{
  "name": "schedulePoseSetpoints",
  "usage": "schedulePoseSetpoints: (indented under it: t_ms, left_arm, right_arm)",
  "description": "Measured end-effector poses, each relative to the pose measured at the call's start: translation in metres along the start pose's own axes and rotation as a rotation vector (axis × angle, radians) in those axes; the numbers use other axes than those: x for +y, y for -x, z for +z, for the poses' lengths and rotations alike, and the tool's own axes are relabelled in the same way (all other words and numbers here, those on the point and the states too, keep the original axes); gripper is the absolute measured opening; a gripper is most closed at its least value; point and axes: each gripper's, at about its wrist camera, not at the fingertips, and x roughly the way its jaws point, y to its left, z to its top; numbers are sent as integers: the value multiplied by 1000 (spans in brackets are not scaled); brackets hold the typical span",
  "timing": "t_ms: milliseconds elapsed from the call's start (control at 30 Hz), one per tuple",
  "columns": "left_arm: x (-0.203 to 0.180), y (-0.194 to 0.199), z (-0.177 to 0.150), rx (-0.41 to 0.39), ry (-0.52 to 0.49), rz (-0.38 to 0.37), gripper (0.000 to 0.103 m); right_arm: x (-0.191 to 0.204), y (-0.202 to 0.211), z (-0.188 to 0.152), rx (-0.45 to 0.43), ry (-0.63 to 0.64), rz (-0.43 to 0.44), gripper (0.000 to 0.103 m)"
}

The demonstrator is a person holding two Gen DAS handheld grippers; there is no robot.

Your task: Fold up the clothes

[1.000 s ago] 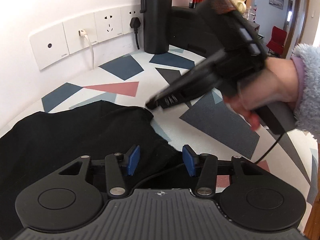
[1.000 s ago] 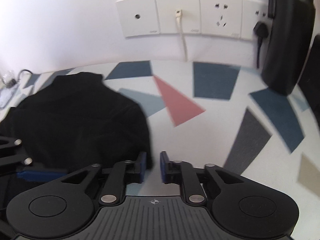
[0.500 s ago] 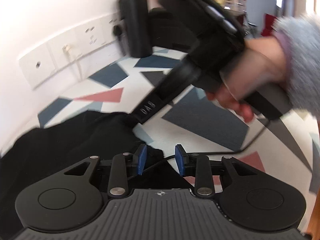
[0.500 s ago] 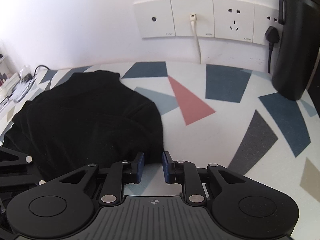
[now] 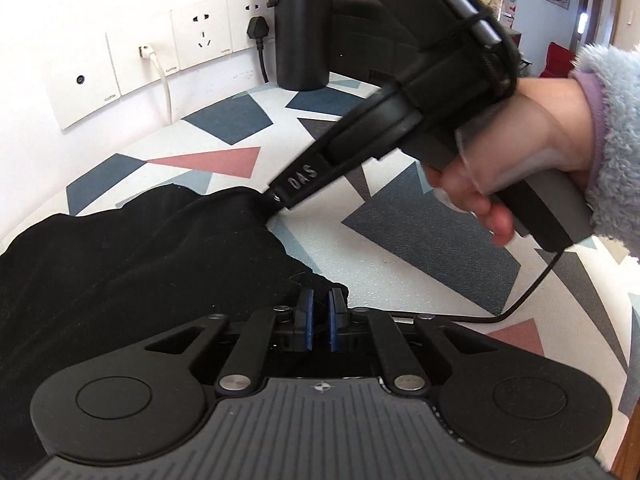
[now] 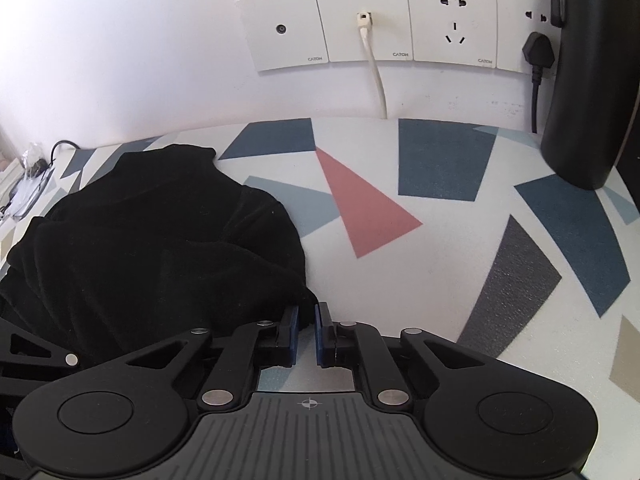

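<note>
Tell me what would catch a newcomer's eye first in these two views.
The black garment lies crumpled on the left of the patterned tabletop. The right gripper reaches in from the right and touches the garment's far edge, held by a hand in a fluffy sleeve. The left gripper sits nearly closed at the near edge, and a black bottle stands by the wall sockets.

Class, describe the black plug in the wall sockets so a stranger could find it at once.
Start at the row of white wall plates above the patterned table. The black plug sits in the rightmost plate beside the black flask; the only other lead there is a white cable.
</note>
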Motion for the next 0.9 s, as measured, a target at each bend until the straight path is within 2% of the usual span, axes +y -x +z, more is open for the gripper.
schedulePoseSetpoints:
  t_ms: [167,367,600,733,833,867,900]
  left_arm:
    - [-5,0,-2,-2,-42,-12,6]
    - [-17,-3,-6,-4,-122,-9,5]
    - [-17,-7,-4,7,-118,-43,5]
    - [-16,-4,-6,16,-104,-59,7]
    - [-17,1,-6,25,-108,-78,32]
    - [-17,5,-7,20,-106,-93,45]
    - [-16,10,-8,11,-99,-114,48]
  right_arm:
    - [-3,-4,16,-63,19,-76,2]
    - [-6,-17,26,-69,21,-110,1]
    - [-14,-20,29,-78,-30,-118,1]
    - [-20,-16,31,-110,-71,-182,0]
    - [-32,-5,32,-132,-158,-143,1]
    - [-31,0,32,-128,-156,-122,2]
    - [-29,4,32,-121,-150,-98,6]
